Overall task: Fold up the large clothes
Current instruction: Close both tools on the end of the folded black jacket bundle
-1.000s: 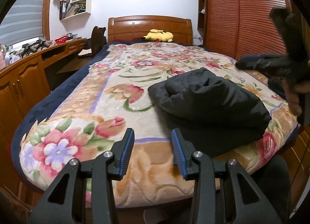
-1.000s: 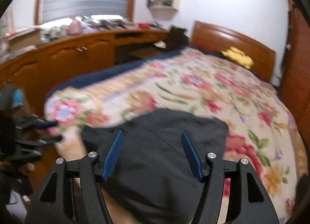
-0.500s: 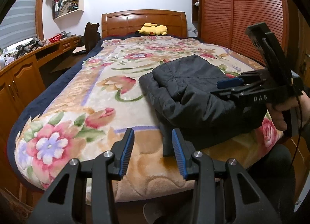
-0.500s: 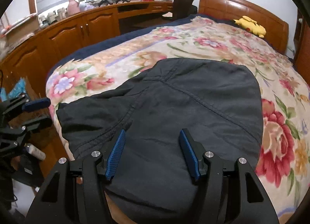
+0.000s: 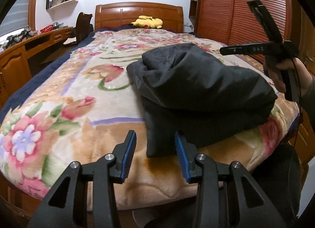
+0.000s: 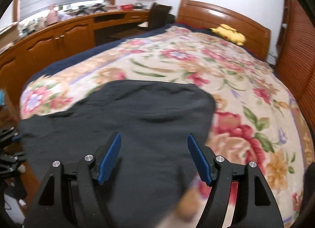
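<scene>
A: Found the dark jacket (image 5: 196, 82)?

B: Yes. Lay bundled at centre right of the left wrist view, on the floral blanket (image 5: 78, 94), near the bed's close edge. Folded over itself, a puffy upper layer resting on a flatter lower one. Filled the lower centre of the right wrist view, somewhat blurred there.

A: And the left gripper (image 5: 155, 149)?

B: Sat at bottom centre of its own view, blue pads parted by a moderate gap. Lined up with a lower corner of the jacket, seen between the pads. Pressed on nothing; not grasping.

A: Right gripper (image 6: 153, 155)?

B: Jaws spreading wider at that moment, set well apart at the bottom of its view. Hung over the dark fabric, seen between the pads, with no pinch on it. Also seen at the right edge of the left wrist view, gripped by a hand (image 5: 279, 72), above the jacket's right end.

A: Anything else noted?

B: Yellow plush toy (image 5: 146, 22) at upper centre, against the wooden headboard (image 5: 137, 11). Slatted wardrobe doors (image 5: 236, 7) at upper right. Wooden cabinets (image 6: 59, 36) along the left of the right wrist view.
</scene>
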`<move>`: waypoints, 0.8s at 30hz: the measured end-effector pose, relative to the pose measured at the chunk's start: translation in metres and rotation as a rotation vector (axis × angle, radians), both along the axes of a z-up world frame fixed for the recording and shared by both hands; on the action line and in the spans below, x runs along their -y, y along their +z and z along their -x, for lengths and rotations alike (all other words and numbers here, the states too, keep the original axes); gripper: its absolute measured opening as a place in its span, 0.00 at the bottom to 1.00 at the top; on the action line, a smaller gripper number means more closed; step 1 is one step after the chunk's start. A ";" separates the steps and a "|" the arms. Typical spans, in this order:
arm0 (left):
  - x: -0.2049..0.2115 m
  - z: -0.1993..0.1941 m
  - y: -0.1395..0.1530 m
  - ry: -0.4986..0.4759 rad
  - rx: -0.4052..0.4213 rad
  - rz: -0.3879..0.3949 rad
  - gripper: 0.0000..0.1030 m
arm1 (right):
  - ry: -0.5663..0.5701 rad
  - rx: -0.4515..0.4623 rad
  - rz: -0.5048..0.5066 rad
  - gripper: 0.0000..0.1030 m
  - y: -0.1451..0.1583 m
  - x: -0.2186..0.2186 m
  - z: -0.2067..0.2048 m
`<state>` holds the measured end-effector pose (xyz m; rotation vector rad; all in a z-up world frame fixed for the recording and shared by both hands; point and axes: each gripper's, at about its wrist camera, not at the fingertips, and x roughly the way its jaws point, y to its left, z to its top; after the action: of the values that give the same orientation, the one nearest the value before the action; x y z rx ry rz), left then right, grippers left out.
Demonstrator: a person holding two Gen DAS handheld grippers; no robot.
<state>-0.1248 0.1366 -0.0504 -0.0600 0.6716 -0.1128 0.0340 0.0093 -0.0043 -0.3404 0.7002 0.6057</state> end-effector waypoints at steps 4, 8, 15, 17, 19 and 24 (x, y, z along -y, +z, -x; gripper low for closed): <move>-0.001 -0.009 -0.011 -0.005 -0.015 0.028 0.38 | -0.064 -0.011 0.010 0.70 -0.009 0.021 -0.033; -0.001 -0.012 -0.019 -0.006 -0.027 0.044 0.38 | -0.108 -0.060 -0.012 0.71 -0.026 0.036 -0.069; 0.002 -0.009 -0.019 0.013 -0.025 0.055 0.38 | -0.125 -0.119 -0.078 0.72 -0.045 0.038 -0.115; 0.003 -0.009 -0.019 0.013 -0.026 0.054 0.38 | -0.127 -0.125 -0.089 0.77 -0.048 0.035 -0.124; 0.006 -0.010 -0.019 0.013 -0.028 0.056 0.38 | -0.124 -0.133 -0.078 0.81 -0.053 0.029 -0.133; 0.009 -0.014 -0.020 0.014 -0.032 0.051 0.38 | -0.123 -0.189 -0.050 0.89 -0.070 0.024 -0.151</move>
<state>-0.1107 0.1281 -0.0702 -0.1156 0.7003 -0.1160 0.1846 -0.0149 -0.0739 -0.1929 0.8791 0.5412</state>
